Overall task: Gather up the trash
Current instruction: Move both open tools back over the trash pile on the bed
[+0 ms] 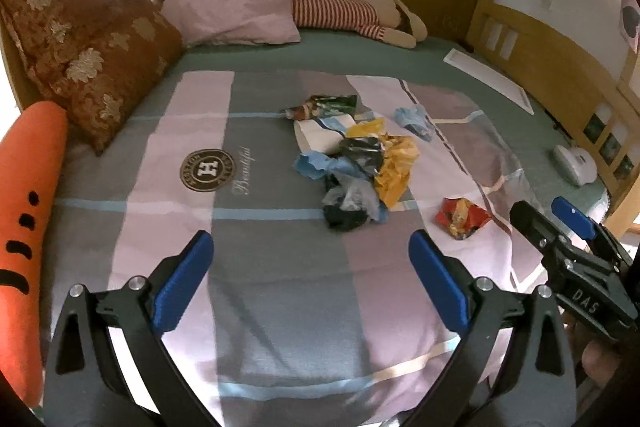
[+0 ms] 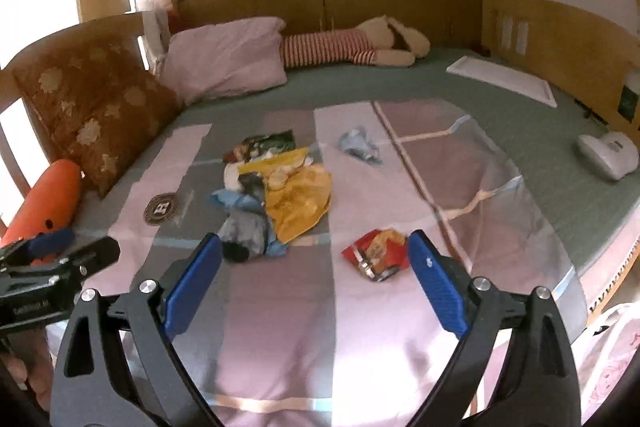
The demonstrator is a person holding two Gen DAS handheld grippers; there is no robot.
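Note:
A pile of trash (image 1: pixel 360 167) (image 2: pixel 280 195) lies mid-bed on the pink and grey cover: yellow wrapper, blue paper, dark bags, with a green snack bag (image 1: pixel 320 105) behind it. A red snack wrapper (image 1: pixel 460 219) (image 2: pixel 376 253) lies alone to the right, just ahead of my right gripper's right finger. A light blue crumpled piece (image 1: pixel 414 121) (image 2: pixel 358 145) sits farther back. My left gripper (image 1: pixel 310 243) (image 2: pixel 86 243) hovers open short of the pile, nothing between its fingers. My right gripper (image 2: pixel 314 239) (image 1: pixel 540 207) is open beside it and holds nothing.
A brown flowered cushion (image 1: pixel 88 59), a pink pillow (image 1: pixel 232 7) and an orange carrot plush (image 1: pixel 28 211) line the left. A striped stuffed toy (image 1: pixel 352 15) lies at the back. A white board (image 2: pixel 504 79) and a white device (image 2: pixel 608 155) sit right. A wooden frame (image 1: pixel 540 39) surrounds the bed.

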